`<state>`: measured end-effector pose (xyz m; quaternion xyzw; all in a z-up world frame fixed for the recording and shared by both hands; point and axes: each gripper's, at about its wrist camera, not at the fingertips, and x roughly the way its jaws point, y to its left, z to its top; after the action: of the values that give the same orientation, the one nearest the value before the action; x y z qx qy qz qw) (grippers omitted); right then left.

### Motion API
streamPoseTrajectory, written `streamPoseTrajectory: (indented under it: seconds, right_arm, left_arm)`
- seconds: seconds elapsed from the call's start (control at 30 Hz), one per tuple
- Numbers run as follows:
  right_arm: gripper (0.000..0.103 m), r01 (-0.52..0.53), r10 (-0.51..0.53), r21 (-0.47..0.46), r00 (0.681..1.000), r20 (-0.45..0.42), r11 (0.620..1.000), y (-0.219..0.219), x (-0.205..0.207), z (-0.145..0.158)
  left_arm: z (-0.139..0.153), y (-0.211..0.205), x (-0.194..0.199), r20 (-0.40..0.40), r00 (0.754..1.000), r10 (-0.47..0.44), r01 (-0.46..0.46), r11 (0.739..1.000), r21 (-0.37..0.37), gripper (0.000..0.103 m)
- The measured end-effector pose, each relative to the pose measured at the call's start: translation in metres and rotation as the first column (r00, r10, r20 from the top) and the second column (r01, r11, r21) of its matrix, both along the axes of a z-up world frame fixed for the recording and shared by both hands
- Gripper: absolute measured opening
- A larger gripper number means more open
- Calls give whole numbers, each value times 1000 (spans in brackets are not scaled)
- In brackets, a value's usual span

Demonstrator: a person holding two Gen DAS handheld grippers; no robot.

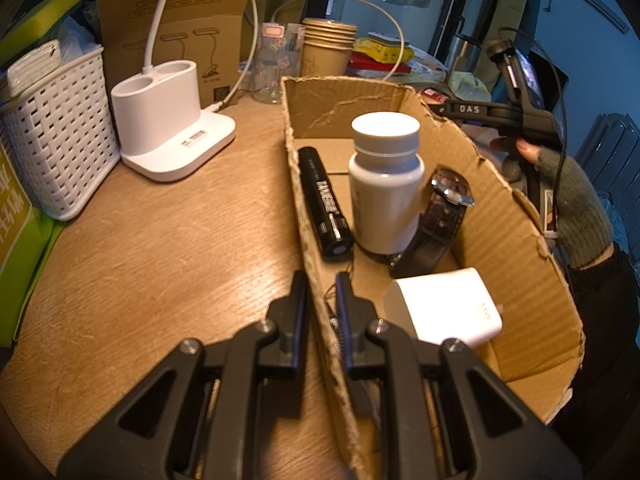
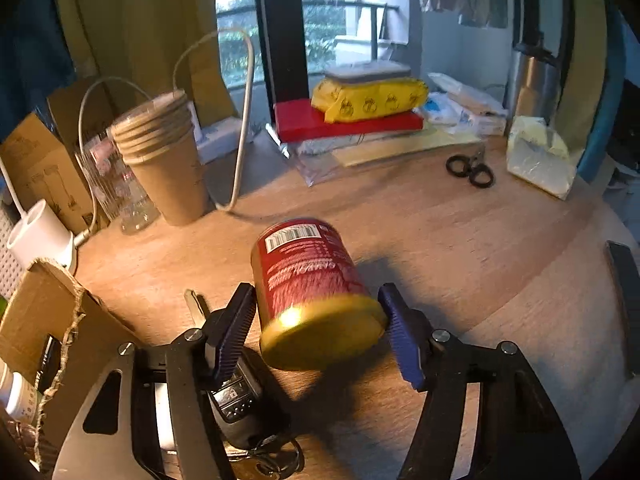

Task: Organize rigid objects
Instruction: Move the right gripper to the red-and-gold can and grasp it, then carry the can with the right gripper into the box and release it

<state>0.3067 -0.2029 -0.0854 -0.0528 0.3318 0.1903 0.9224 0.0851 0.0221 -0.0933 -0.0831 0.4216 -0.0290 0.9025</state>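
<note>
My left gripper (image 1: pixel 321 294) is shut on the near left wall of a torn cardboard box (image 1: pixel 516 240), one finger outside and one inside. In the box are a white pill bottle (image 1: pixel 384 184) standing upright, a black flashlight (image 1: pixel 324 204) lying along the left wall, a brown leather watch (image 1: pixel 444 208) and a white charger block (image 1: pixel 444 308). My right gripper (image 2: pixel 316 312) holds a red can with a gold bottom (image 2: pixel 312 292) between its blue pads, tilted, above the wooden table. A car key with a key ring (image 2: pixel 240 400) lies under that gripper.
A white lamp base (image 1: pixel 168 128), a white woven basket (image 1: pixel 56 136), stacked paper cups (image 2: pixel 160 148) and a glass (image 2: pixel 116 184) stand at the back left. Black scissors (image 2: pixel 470 168), a red box and a yellow packet (image 2: pixel 368 100) lie at the back right.
</note>
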Motion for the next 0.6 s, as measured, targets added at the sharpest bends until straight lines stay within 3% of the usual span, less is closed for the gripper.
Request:
streamPoseTrajectory:
  seconds: [0.6]
  right_arm:
    - [62, -34, 22, 79, 989, 144, 996, -3, -56, 41]
  left_arm:
    - [0, 0, 0, 0, 1000, 0, 0, 1000, 0, 15]
